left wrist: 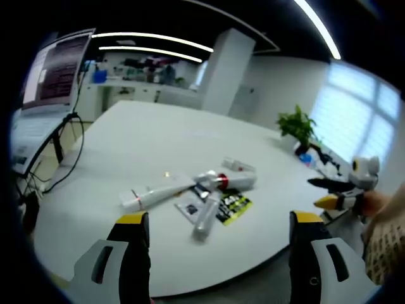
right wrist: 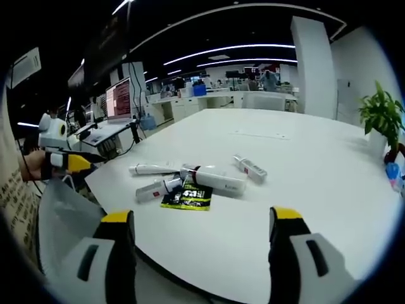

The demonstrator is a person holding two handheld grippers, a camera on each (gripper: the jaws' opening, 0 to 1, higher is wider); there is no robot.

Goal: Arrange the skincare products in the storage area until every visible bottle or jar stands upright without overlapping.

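Several skincare items lie on their sides in a loose heap on the round white table (left wrist: 158,133). Among them are a long white tube (left wrist: 155,195) (right wrist: 155,168), a white bottle with a red band (left wrist: 228,180) (right wrist: 215,178), a small white bottle (left wrist: 238,166) (right wrist: 250,168), another tube (left wrist: 205,220) (right wrist: 158,188) and a black-green sachet (left wrist: 233,206) (right wrist: 188,197). My left gripper (left wrist: 219,218) is open, short of the heap near the table edge. My right gripper (right wrist: 202,216) is open too, also short of the heap. Each shows in the other's view, right (left wrist: 335,192) and left (right wrist: 69,163).
A potted plant (left wrist: 297,126) (right wrist: 381,117) stands at the table's far side. Monitors (left wrist: 54,69) (right wrist: 119,100) and a dangling cable (left wrist: 69,158) are off one side of the table. A white pillar (left wrist: 228,73) rises behind. Bare tabletop (right wrist: 304,158) lies beyond the heap.
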